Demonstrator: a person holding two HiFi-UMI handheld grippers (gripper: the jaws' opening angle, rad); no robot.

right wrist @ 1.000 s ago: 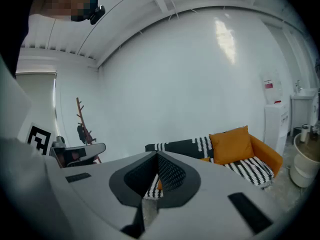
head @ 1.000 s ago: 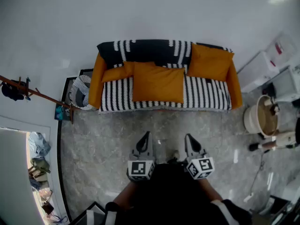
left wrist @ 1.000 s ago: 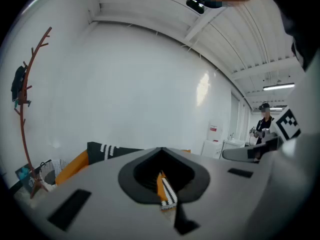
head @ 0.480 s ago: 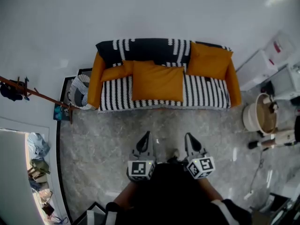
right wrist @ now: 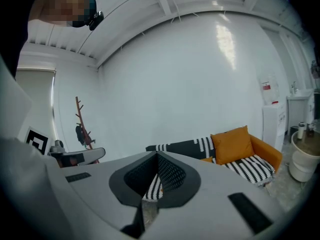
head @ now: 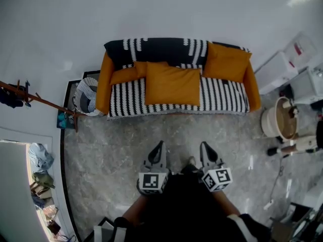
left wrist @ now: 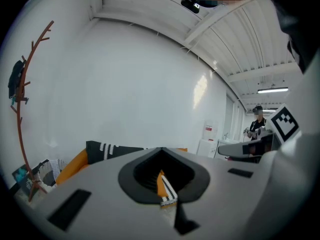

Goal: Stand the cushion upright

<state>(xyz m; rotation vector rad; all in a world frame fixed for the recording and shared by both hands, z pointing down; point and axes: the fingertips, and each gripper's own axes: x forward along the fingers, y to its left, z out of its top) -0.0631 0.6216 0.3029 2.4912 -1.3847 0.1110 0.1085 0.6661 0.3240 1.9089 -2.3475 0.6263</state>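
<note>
The large orange cushion (head: 172, 86) lies flat on the seat of the striped sofa (head: 222, 99), left of centre, with its rear edge at the backrest. A second orange cushion (head: 226, 63) stands upright in the sofa's right corner. My left hand-held gripper (head: 159, 146) and right hand-held gripper (head: 204, 146) are both closed and empty. They are side by side above the grey floor (head: 116, 145), well apart from the sofa.
</note>
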